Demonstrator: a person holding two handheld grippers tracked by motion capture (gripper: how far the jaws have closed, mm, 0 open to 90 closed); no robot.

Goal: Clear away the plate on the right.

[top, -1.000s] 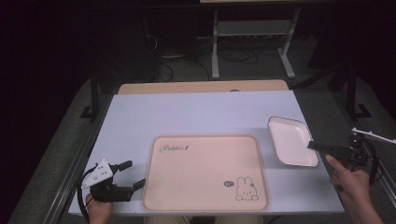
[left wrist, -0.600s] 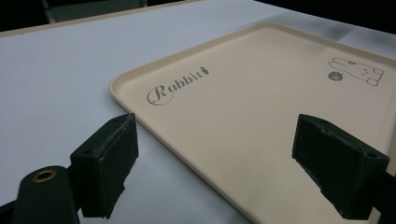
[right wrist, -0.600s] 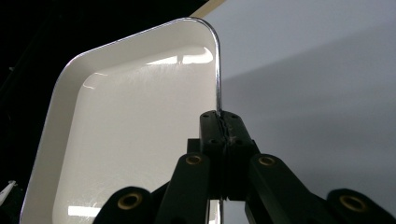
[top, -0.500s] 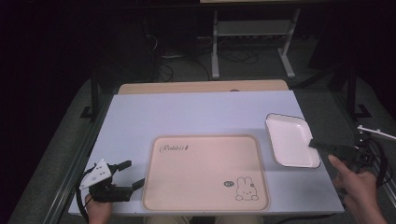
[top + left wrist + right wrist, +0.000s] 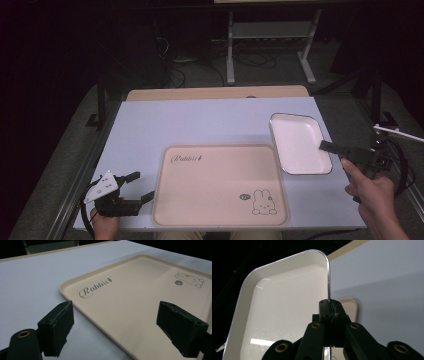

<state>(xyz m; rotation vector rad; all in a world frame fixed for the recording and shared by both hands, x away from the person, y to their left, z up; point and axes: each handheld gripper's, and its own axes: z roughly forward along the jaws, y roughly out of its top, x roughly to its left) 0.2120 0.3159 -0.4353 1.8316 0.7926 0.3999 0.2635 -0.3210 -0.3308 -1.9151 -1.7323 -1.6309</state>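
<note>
- Right claw (image 5: 327, 146) at right side of pale lavender counter (image 5: 200, 125), jaws fully closed on the rim of the shallow white rectangular tray with rounded corners (image 5: 299, 140).
- Grip point: near right edge of white tray, close to its near right corner in high view.
- In right gripper view, thin tray rim (image 5: 328, 277) pinched edge-on between the two black pads of right claw (image 5: 332, 305); tray interior (image 5: 279, 307) spread to the left of the jaws, counter (image 5: 387, 277) to the right.
- White tray tilted relative to the counter in right gripper view; whether any edge touches the surface, cannot tell.
- Corner of large beige rectangular plastic tray with "Rabbit" lettering and rabbit print (image 5: 350, 305) visible just behind the closed jaws.
- Beige tray (image 5: 220, 170) flat on counter, centre-front, just left of white tray; narrow gap between the two in high view.
- Left claw (image 5: 136, 188) at front left corner of counter, wide open, holding nothing.
- In left gripper view, black pads (image 5: 58, 325) set well apart, left pad over bare counter (image 5: 30, 285), right pad over beige tray (image 5: 130, 302); left claw (image 5: 120, 330) straddling the tray's near left edge, no contact visible.
</note>
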